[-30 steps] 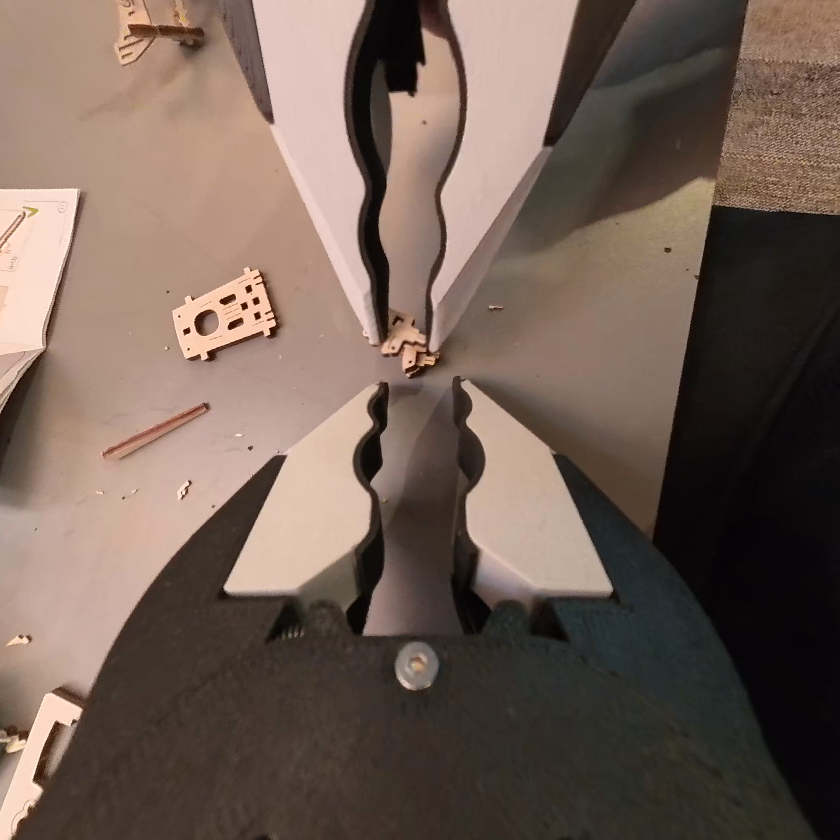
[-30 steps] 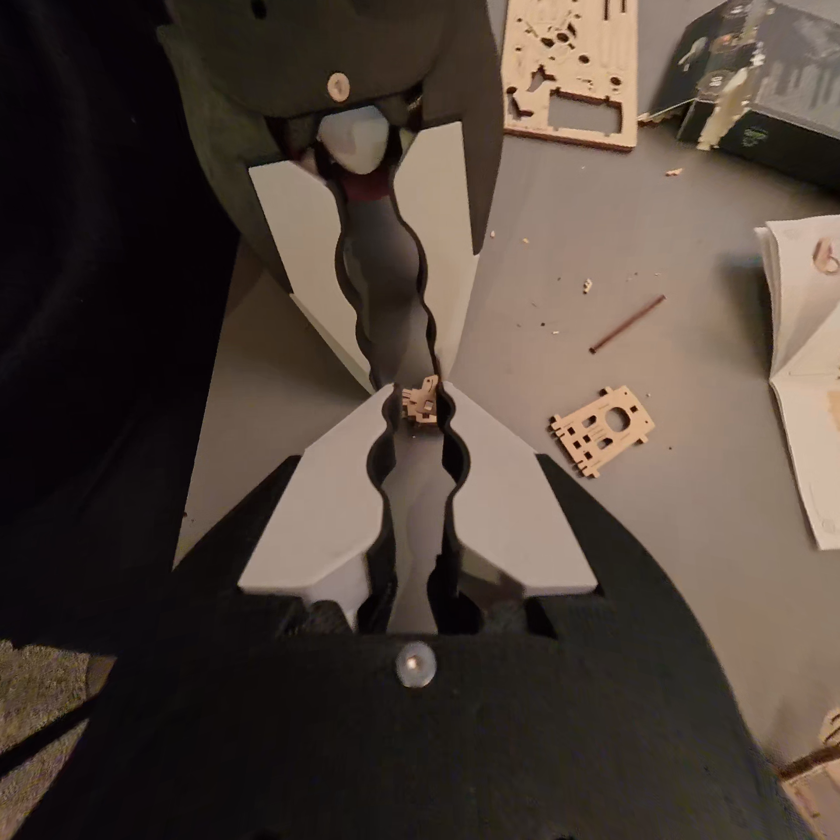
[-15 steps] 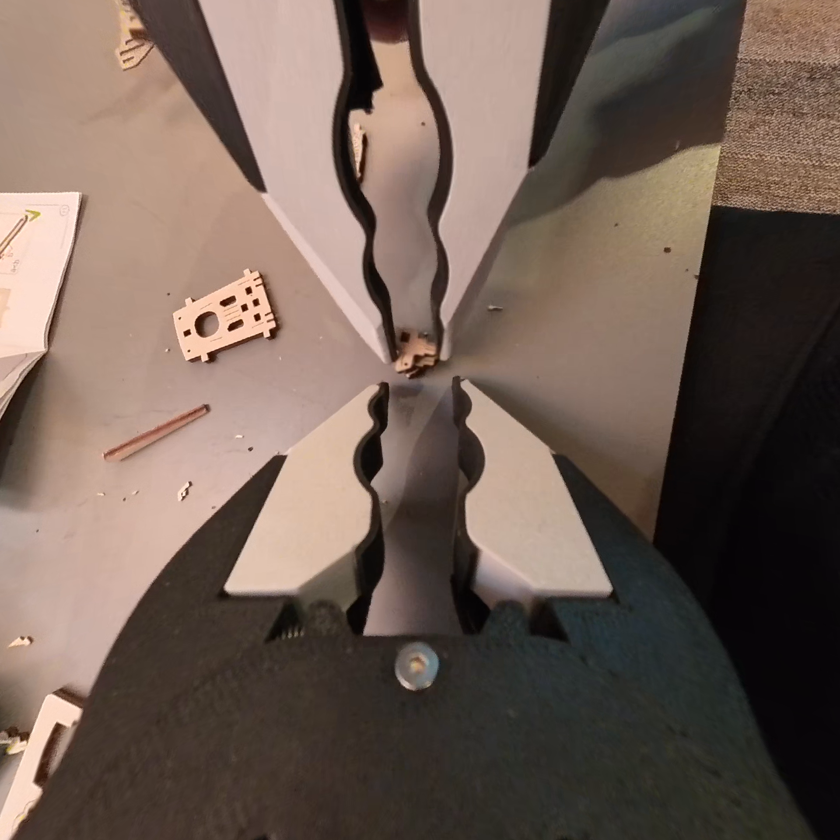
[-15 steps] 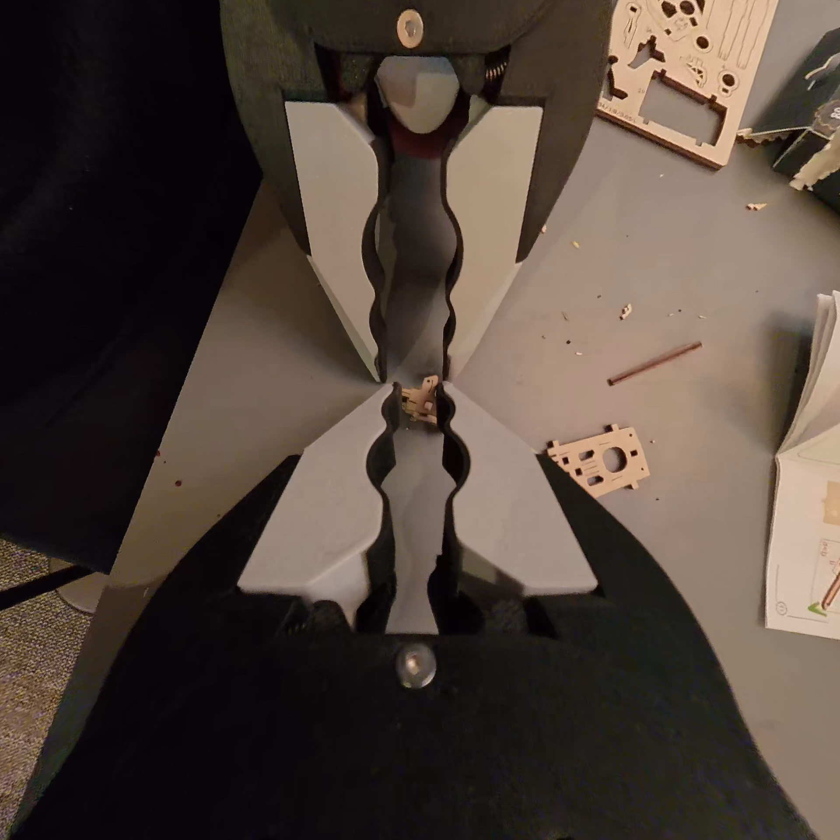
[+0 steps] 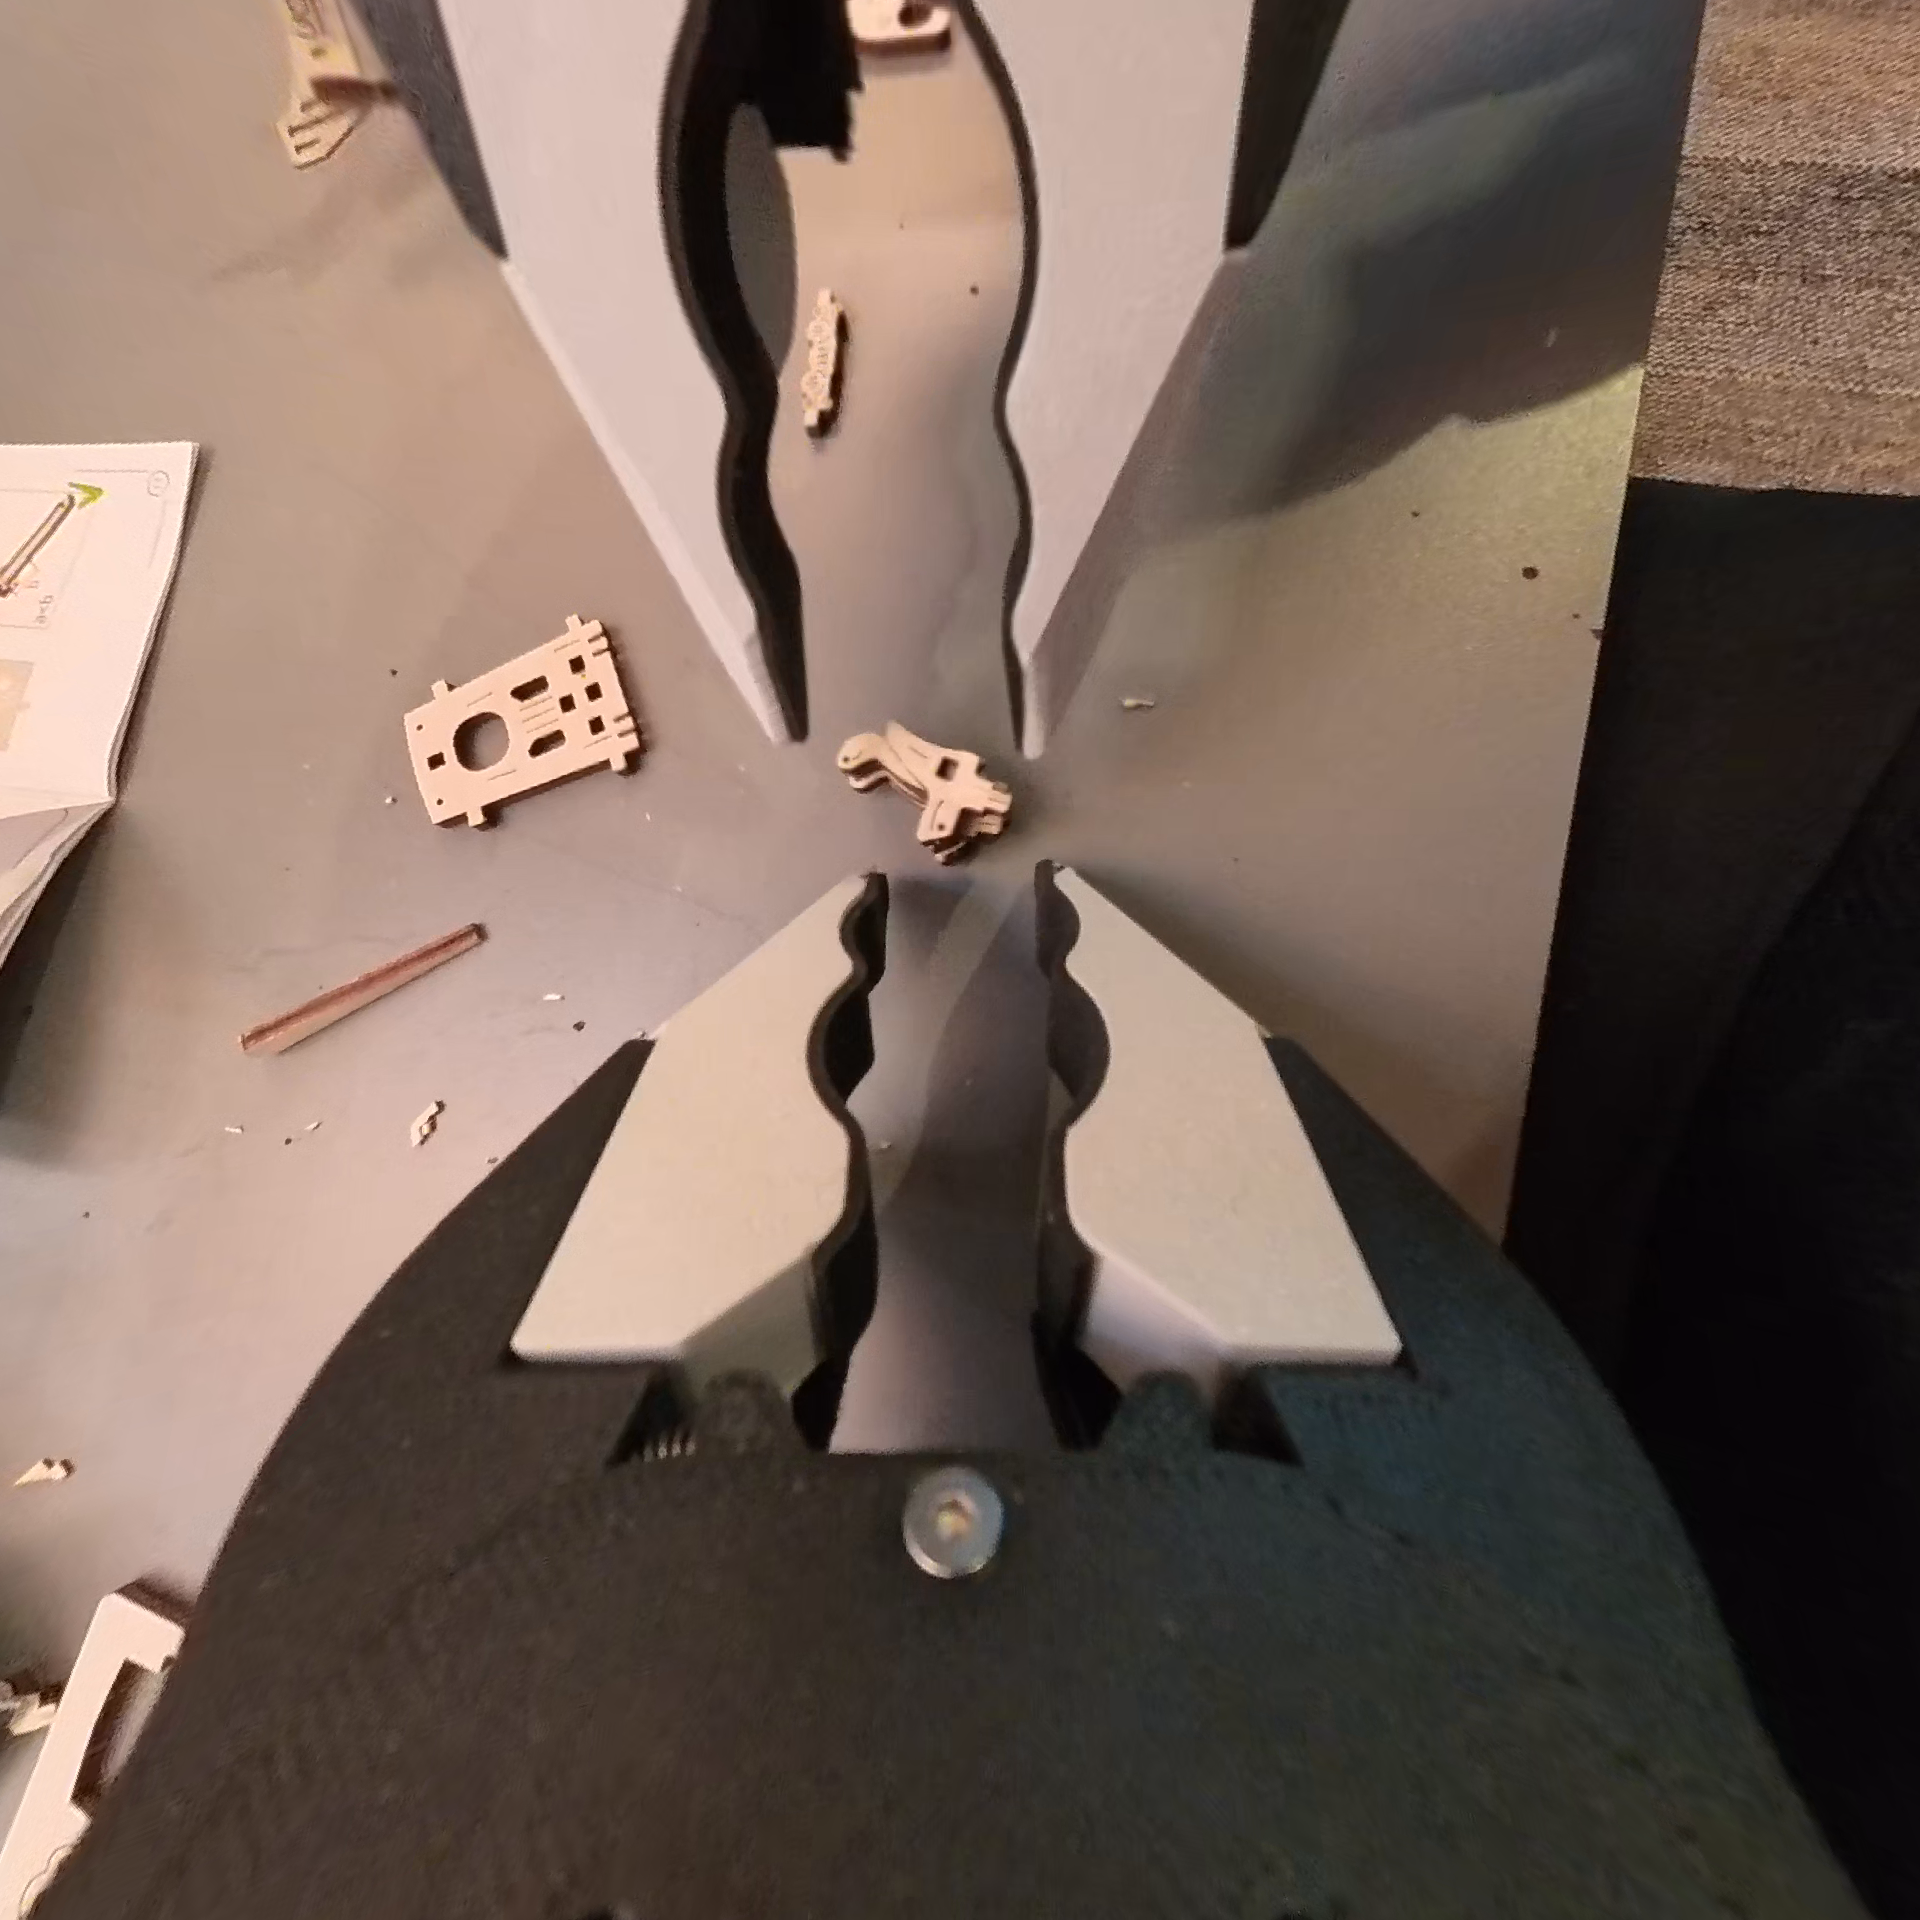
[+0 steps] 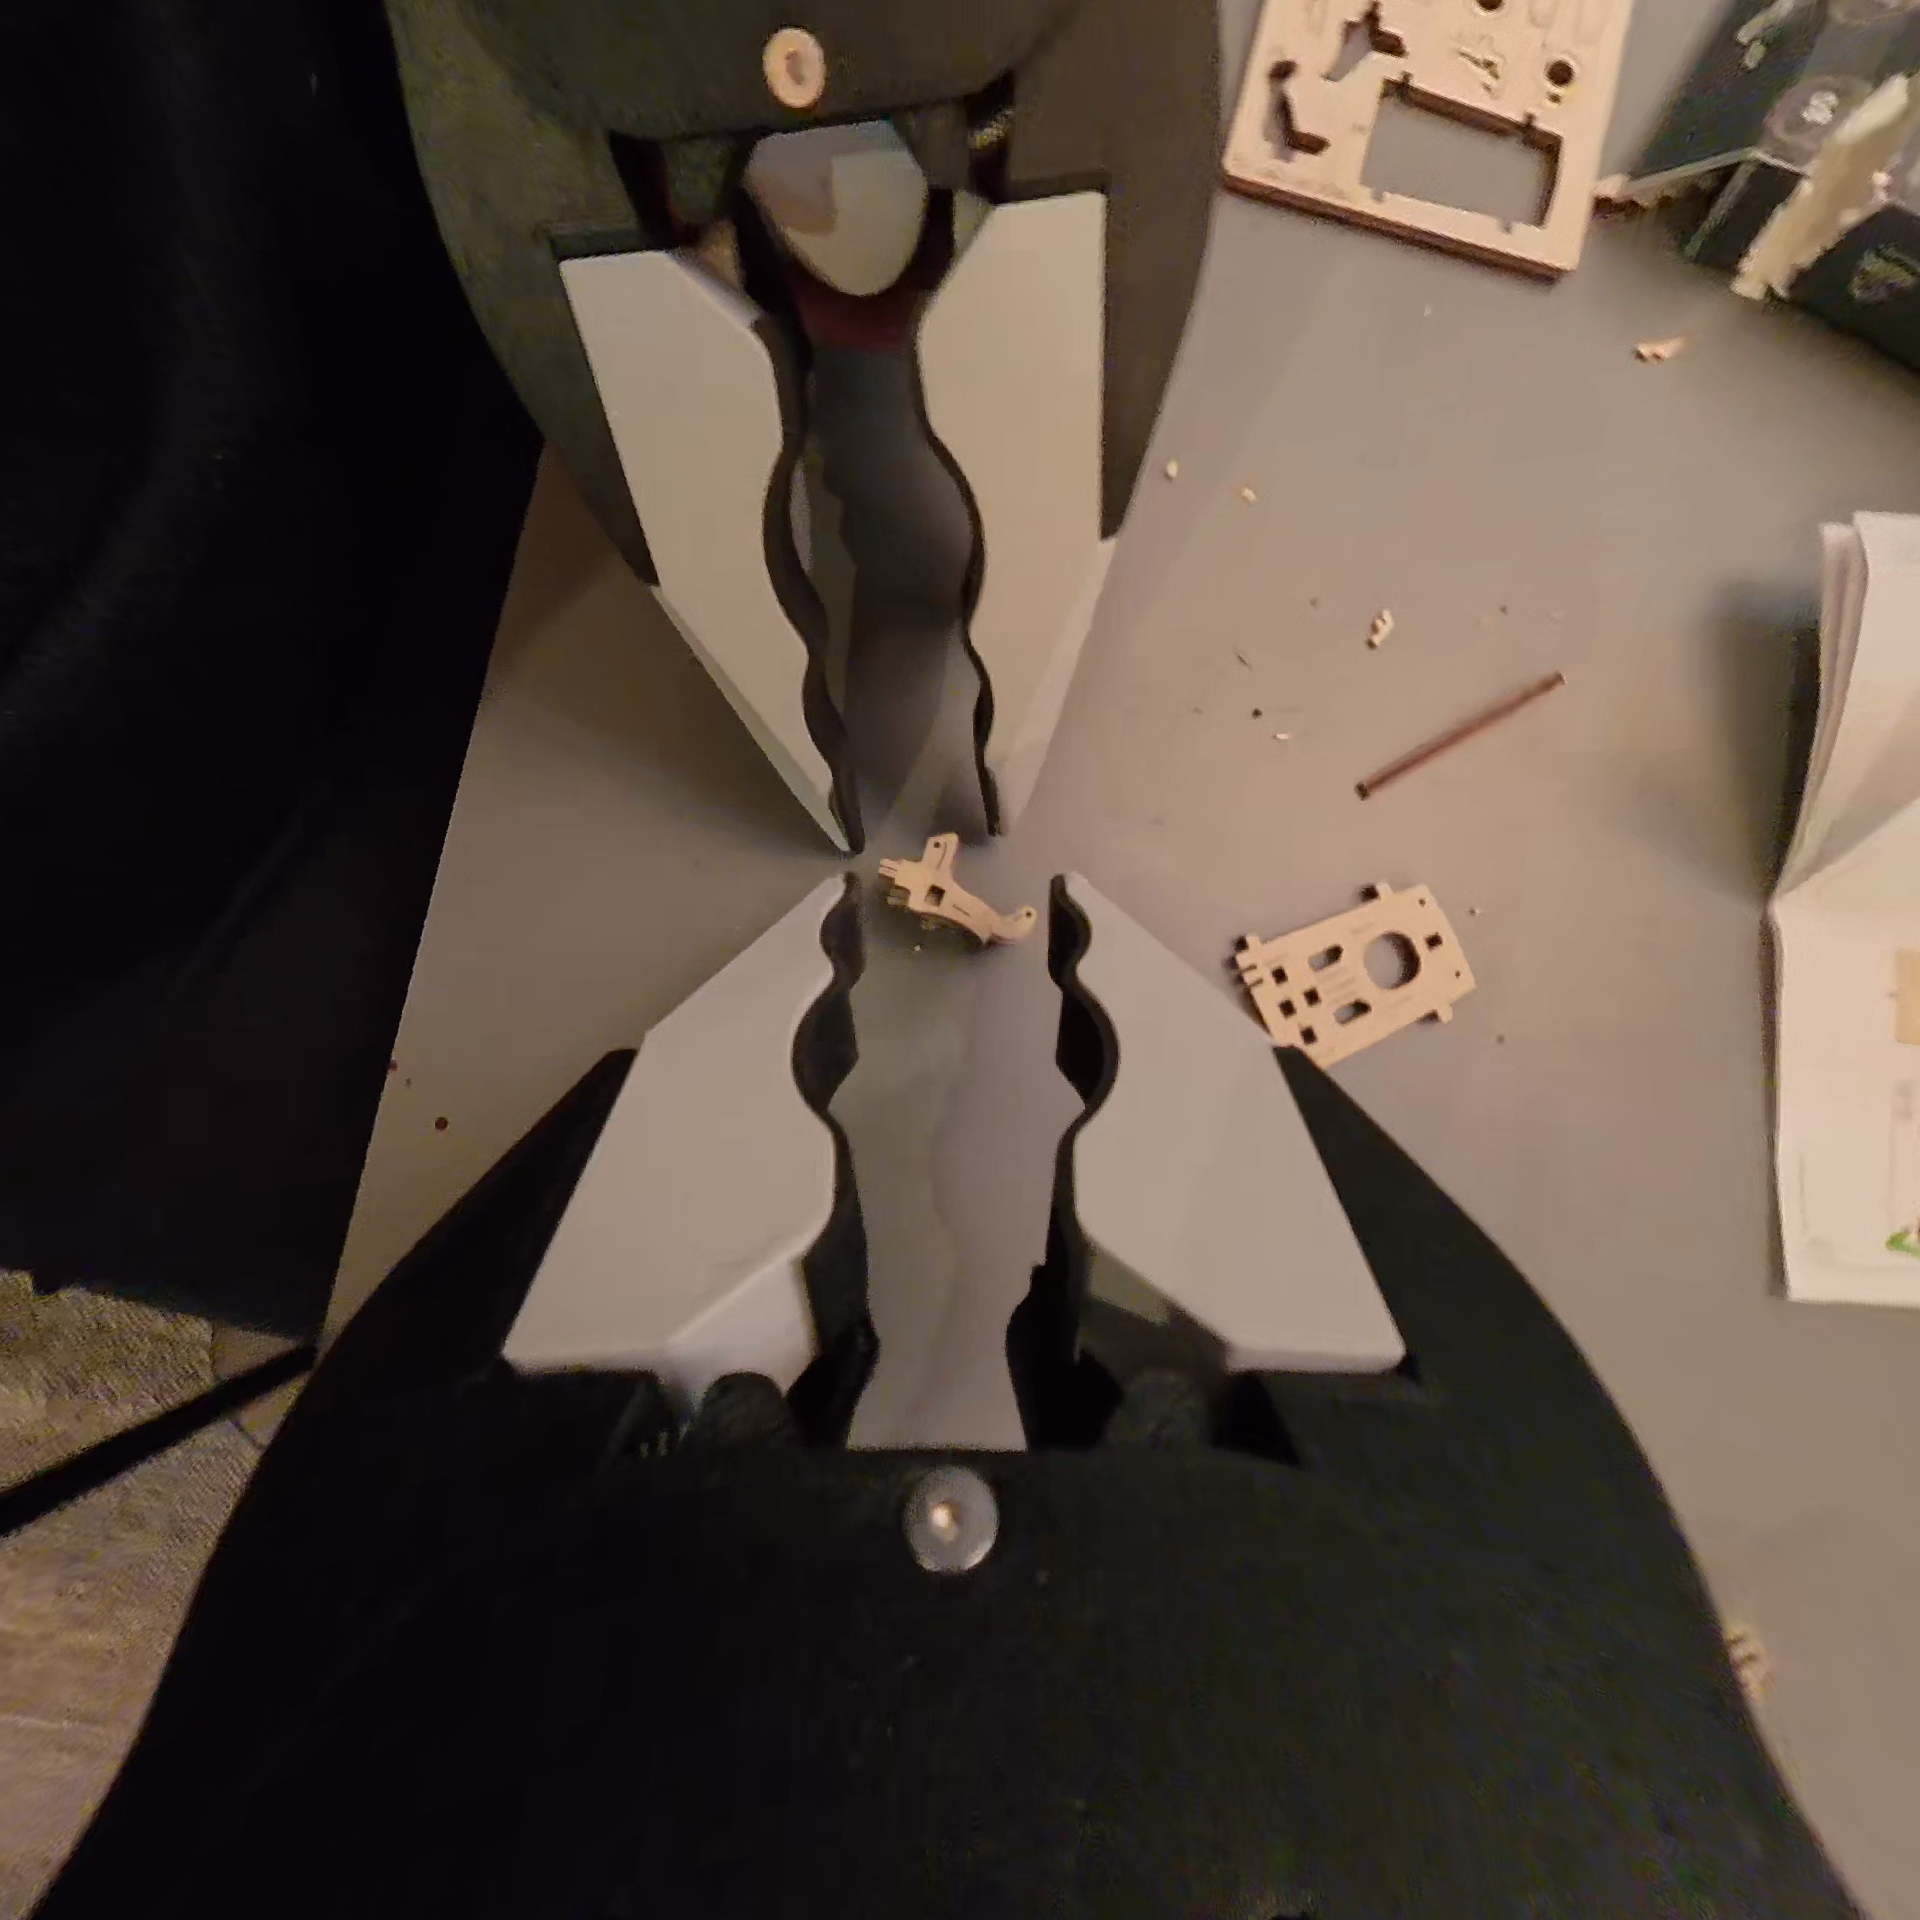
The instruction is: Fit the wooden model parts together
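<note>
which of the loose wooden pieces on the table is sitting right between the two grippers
The small hooked wooden piece, lying on the grey table in the gap between both grippers' open tips. The flat rectangular plate with a round hole lies off to the side.

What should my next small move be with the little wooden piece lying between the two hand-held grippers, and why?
Probably bring the right hand-held gripper forward and close on the small wooden assembly. It lies loose on the grey table, with neither it nor the left hand-held gripper gripping it; both are open. The piece sits just ahead of the right fingertips, so a short advance should do.
</note>
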{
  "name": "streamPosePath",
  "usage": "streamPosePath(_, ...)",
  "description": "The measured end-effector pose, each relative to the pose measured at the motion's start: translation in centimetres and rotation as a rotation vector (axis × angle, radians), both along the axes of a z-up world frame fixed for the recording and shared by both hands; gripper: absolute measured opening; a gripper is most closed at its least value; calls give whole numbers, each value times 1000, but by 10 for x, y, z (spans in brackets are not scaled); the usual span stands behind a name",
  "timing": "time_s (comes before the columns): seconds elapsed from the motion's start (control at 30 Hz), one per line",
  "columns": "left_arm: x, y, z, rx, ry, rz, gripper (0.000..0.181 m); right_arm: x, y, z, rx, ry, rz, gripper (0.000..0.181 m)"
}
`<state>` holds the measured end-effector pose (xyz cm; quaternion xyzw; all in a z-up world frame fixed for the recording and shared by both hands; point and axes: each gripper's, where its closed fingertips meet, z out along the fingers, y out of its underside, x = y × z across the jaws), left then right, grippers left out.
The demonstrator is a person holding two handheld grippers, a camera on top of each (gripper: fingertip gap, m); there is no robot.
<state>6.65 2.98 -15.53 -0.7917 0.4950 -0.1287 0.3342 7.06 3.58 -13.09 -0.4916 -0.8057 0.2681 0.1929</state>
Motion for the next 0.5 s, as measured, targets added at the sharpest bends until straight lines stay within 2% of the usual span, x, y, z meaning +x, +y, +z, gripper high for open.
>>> streamPosePath(0.17, 4, 1, 6, 38, -13, -21, 24, 6, 7, -9, -63, -1, -111, 29)
streamPosePath(0.5, 7, 4, 11, 69, -9, -33, 19, 2, 14, -9, -99, 22, -149, 18)
